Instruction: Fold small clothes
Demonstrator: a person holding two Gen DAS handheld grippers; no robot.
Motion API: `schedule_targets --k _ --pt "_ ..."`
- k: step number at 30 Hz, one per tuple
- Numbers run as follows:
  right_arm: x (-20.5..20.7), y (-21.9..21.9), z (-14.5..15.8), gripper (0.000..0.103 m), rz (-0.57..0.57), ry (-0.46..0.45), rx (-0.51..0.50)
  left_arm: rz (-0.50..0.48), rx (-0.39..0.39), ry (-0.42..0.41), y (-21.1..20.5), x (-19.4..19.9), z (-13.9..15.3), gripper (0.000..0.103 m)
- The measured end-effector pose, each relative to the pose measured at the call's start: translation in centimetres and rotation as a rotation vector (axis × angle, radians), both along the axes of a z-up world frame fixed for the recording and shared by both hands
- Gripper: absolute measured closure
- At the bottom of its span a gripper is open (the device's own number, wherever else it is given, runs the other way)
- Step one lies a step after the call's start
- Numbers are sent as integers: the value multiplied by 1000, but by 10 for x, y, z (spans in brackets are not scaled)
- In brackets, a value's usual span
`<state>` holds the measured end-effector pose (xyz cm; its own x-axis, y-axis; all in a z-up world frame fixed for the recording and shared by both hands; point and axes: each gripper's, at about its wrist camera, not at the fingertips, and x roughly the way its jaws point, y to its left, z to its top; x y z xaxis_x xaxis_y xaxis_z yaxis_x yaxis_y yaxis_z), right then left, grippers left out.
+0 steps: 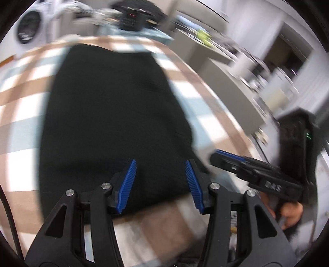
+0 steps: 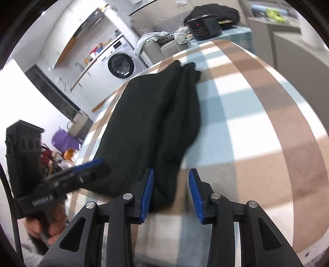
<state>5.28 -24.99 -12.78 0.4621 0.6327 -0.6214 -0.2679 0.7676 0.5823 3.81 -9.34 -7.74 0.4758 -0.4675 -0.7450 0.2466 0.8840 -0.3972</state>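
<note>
A black garment (image 1: 111, 115) lies flat and lengthwise on the checked tablecloth (image 1: 20, 115). It shows in the right wrist view (image 2: 152, 123) with a long fold down its middle. My left gripper (image 1: 160, 164) is open and empty above the garment's near edge. My right gripper (image 2: 171, 174) is open and empty, hovering over the garment's near right corner. The right gripper also shows at the right of the left wrist view (image 1: 228, 156). The left gripper shows at the left of the right wrist view (image 2: 92, 164).
A black device with red lights (image 2: 203, 26) and a dark pile of clothes (image 2: 216, 11) sit at the table's far end. A washing machine (image 2: 121, 65) stands beyond the left edge. Cluttered items (image 2: 63, 147) lie on the floor at the left.
</note>
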Motion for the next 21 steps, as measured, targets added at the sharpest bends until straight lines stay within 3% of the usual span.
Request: schedule_targets --k 2,9,12,21 --pt "-2 -8 -9 69 -18 29 50 -50 11 14 -17 3 -5 57" --pt "2 6 -16 76 20 26 81 -84 111 9 -43 2 -11 57" --pt "7 16 -17 80 51 18 58 -75 125 -6 -42 1 -14 64" --pt "17 27 -19 81 90 16 34 -47 65 -27 -31 -2 -16 91"
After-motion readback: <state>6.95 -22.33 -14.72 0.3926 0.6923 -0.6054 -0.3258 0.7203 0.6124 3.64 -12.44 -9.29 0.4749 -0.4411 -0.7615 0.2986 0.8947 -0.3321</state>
